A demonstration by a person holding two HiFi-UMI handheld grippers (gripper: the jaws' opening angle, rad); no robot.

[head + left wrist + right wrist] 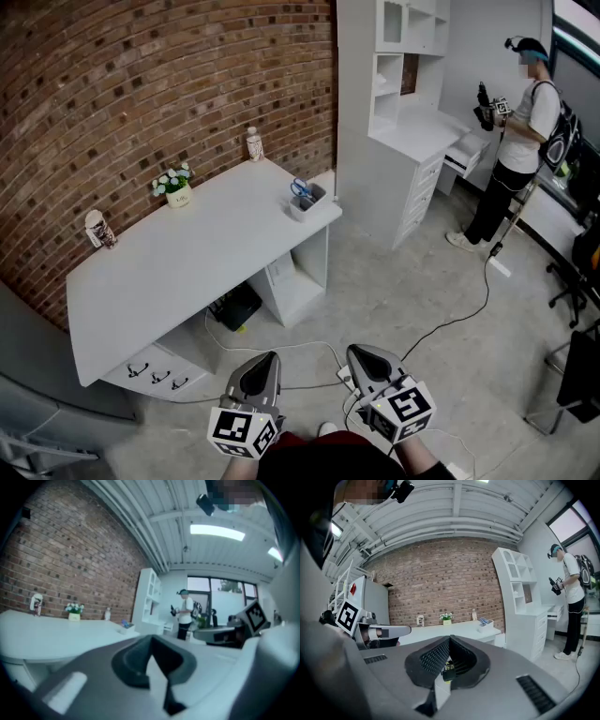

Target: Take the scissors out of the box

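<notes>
Scissors (301, 190) stand upright, blue handles up, in the box (310, 205).

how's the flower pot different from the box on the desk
The flower pot holds white flowers; the box holds blue-handled scissors. The flower pot stands by the brick wall, the box at the desk's right end near its front edge. Both sit upright on the white desk.

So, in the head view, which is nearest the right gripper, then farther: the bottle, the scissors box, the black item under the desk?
1. Black item, low under the desk.
2. Scissors box, desk's right corner.
3. Bottle, by the brick wall.
</notes>
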